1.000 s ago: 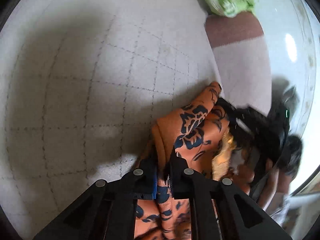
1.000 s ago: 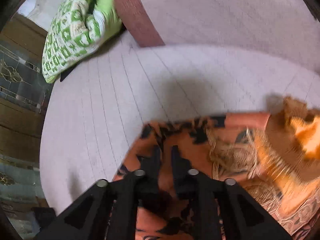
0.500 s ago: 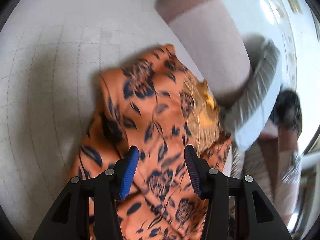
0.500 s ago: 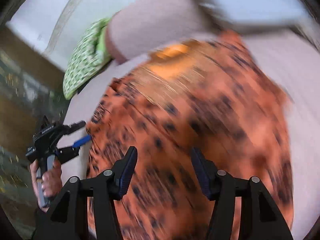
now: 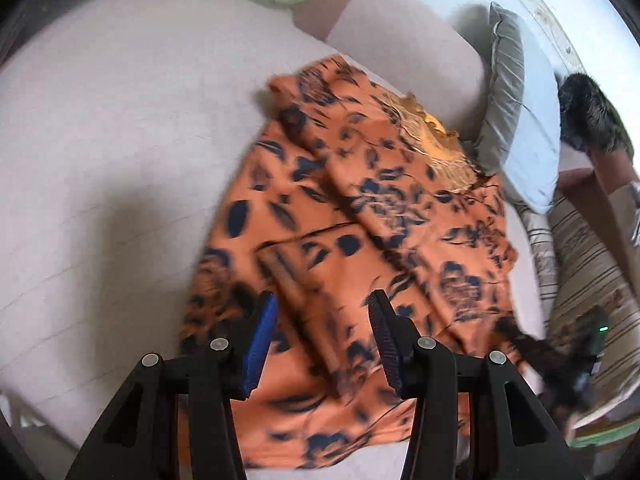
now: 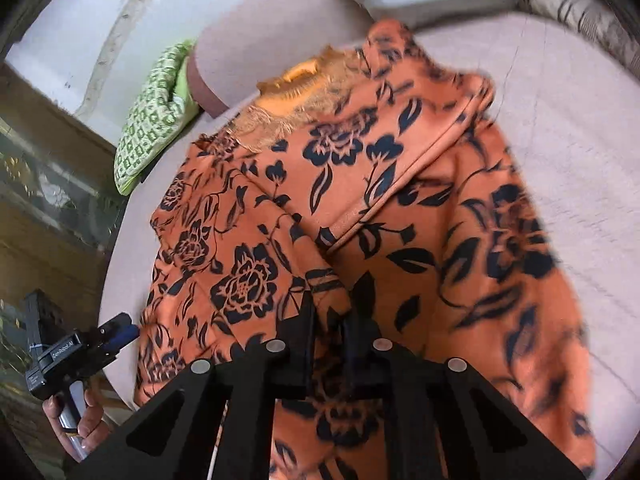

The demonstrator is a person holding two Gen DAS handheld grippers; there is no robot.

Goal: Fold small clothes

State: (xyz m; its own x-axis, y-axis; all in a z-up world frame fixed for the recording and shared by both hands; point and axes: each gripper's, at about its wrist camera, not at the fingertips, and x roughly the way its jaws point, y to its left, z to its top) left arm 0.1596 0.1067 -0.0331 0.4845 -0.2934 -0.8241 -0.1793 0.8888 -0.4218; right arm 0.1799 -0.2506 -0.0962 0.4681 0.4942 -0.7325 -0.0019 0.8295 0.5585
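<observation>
An orange garment with a dark blue flower print (image 5: 360,216) lies spread on the pale mattress (image 5: 120,140), its fringed yellow neckline toward the pillows. My left gripper (image 5: 322,320) is open and empty, just above the garment's near edge. In the right wrist view the same garment (image 6: 360,200) fills the frame, partly folded over itself. My right gripper (image 6: 328,320) is shut on a fold of the garment. The left gripper also shows in the right wrist view (image 6: 116,332), at the left edge of the bed, held in a hand.
A green patterned pillow (image 6: 152,116) and a pink bolster (image 5: 400,48) lie at the head of the bed. A grey cushion (image 5: 508,92) and a striped cloth (image 5: 580,280) sit at the right. A wall stands behind them.
My left gripper let go of the garment, opened and drew back. My right gripper opened, then shut again on a fold. The garment now lies spread out.
</observation>
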